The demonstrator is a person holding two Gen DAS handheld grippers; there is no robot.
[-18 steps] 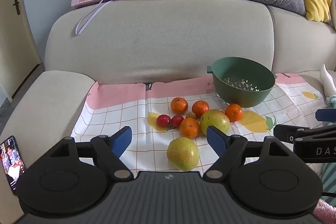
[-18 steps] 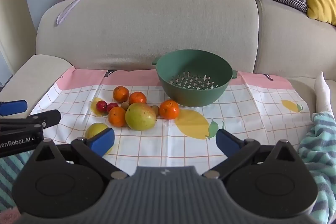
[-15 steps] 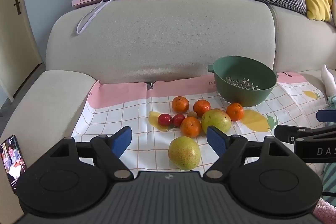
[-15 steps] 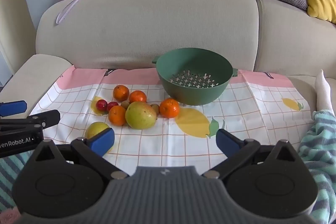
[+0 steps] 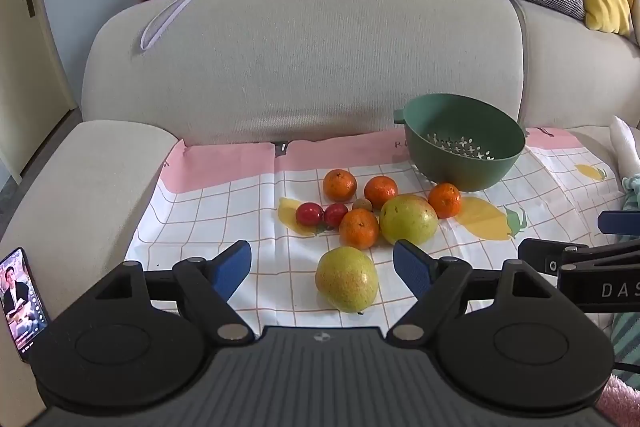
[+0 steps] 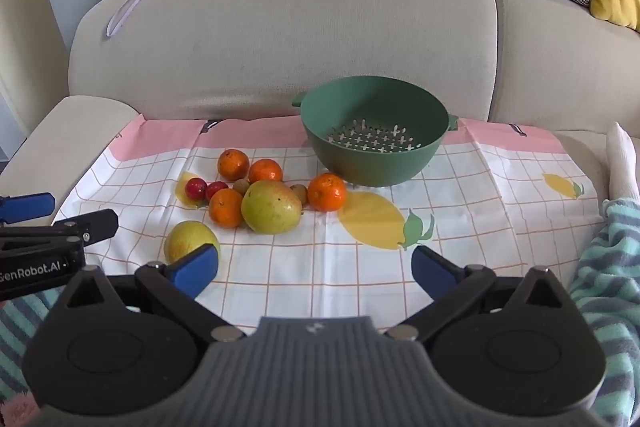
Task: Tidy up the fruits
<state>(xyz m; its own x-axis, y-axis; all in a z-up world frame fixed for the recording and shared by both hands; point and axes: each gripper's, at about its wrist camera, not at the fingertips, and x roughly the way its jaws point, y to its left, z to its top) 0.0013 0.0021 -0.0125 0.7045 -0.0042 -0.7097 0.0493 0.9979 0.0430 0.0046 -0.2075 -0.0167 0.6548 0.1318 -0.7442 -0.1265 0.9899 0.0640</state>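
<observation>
Here, beyond both my grippers, the sofa carries a checked cloth, and on it, ahead and slightly right of my right gripper, stands the green colander, with no fruit in it. My right jaws are spread wide and hold nothing; so are those of my left gripper.

Ahead of my left jaws, the fruit lies loose on the cloth. The near pear sits just in front of the gap between my left fingertips, apart from the rest. The far pear lies beyond it, touching an orange; three more oranges, two small red fruits and a couple of small brownish fruits cluster around them.

I judge the step in hand to be the approach to the near pear. To do it well, I would centre it between my left fingers, close across its widest part with gentle pressure, since a round, smooth pear may roll or slip, and lift clear before carrying it to the colander.
</observation>
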